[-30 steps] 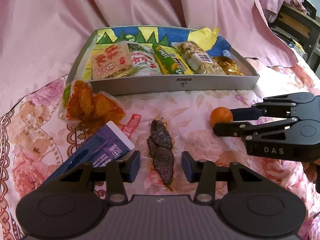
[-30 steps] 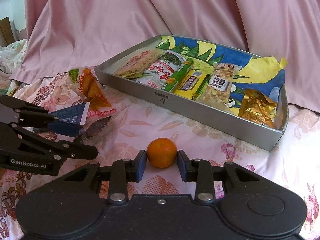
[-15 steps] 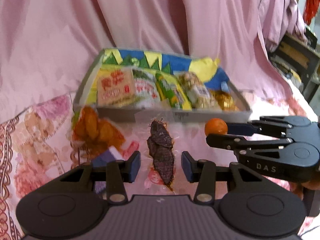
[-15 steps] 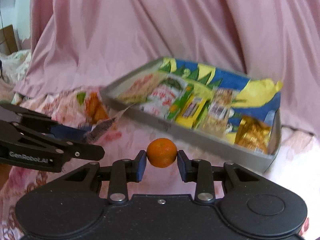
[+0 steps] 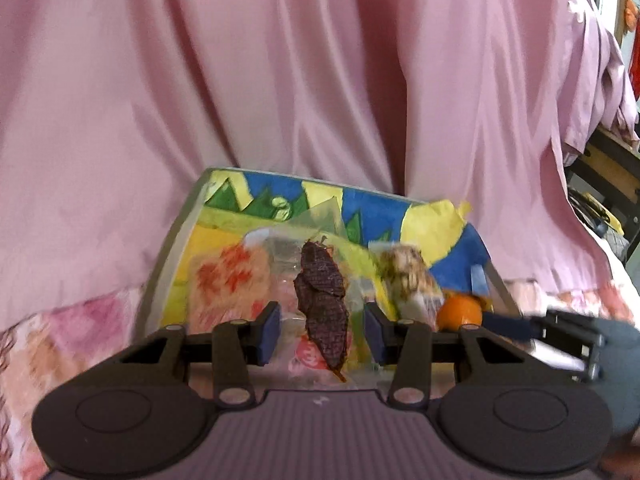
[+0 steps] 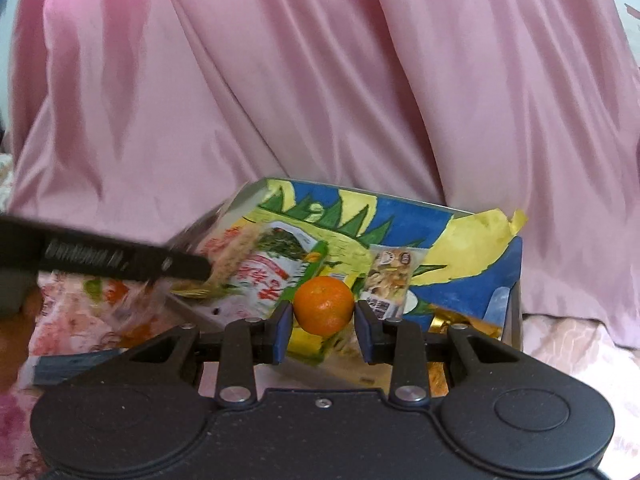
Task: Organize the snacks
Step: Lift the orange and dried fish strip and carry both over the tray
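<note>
Pink cloth [image 5: 280,80] hangs in folds across the whole background of both wrist views, and below it we see a grey tray [image 5: 160,272] whose inside is painted with blue, yellow and green shapes.

Our left gripper [image 5: 320,330] holds a clear packet of dark dried meat [image 5: 322,300]; the packet's transparent edges sit against the blue pads, so the jaws are closed on it at a middling width. The packet hangs in front of the tray, over the snacks already lying there, among them a pale packet with red print [image 5: 228,280] and a nut bar [image 5: 404,272]. Blur keeps us from reading any labels in this view.

Our right gripper [image 6: 323,320] is clamped narrowly on a small orange [image 6: 324,310], both pads pressing on its sides. The fruit is off the surface, in front of the tray's near wall. Behind it in the tray [image 6: 248,196] lie a white and green packet with red characters [image 6: 272,268], a yellow box [image 6: 312,340], the nut bar [image 6: 390,276] and a gold wrapper [image 6: 460,324] at the right end.

From the left wrist view, the orange [image 5: 458,310] and the right gripper's fingers [image 5: 508,326] show at the right, just beside the tray's right end. In the right wrist view, the left gripper's black finger [image 6: 120,258] reaches in from the left, blurred, over the tray's left corner. A floral sheet [image 6: 72,320] covers the surface under the tray.
</note>
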{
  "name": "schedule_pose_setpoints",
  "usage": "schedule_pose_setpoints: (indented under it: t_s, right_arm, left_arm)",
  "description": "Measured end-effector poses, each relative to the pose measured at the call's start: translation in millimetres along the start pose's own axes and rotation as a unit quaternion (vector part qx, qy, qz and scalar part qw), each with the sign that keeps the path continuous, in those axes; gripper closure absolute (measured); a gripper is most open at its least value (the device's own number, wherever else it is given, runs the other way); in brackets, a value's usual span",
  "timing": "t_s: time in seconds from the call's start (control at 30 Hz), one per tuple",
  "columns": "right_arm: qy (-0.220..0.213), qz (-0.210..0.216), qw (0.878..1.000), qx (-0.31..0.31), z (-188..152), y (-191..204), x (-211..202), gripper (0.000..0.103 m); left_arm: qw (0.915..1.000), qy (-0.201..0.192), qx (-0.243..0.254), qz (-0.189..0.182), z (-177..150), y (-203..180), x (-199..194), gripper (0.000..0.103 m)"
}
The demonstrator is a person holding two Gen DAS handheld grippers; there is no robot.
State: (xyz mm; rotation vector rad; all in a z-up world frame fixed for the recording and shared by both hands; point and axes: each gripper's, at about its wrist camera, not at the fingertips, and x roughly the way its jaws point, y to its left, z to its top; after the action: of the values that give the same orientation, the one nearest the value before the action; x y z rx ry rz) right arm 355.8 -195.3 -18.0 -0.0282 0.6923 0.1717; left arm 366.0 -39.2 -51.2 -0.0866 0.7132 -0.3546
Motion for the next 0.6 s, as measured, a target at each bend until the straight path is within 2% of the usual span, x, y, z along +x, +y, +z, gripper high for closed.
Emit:
schedule_pose_setpoints:
  t_s: [0.17, 0.43, 0.6]
  right_arm:
    - [0.012, -0.018, 1.000, -0.007, -1.1, 0.9, 17.7, 0.067]
    - [0.022, -0.023, 0.999, -0.006, -0.4, 0.4, 33.3, 0.067]
    - [0.028, -0.025, 0.999, -0.015, -3.9, 2.6, 35.4, 0.067]
  left_arm:
    - [0.9999, 0.014, -0.007, -0.005, 14.1, 3.3, 33.1, 0.055]
    - [0.9993, 0.028, 0.023, 0.009, 11.4, -9.4, 63.3, 0.054]
    - [0.9988, 0.039, 0.021, 0.019, 9.9, -9.5, 78.0, 0.054]
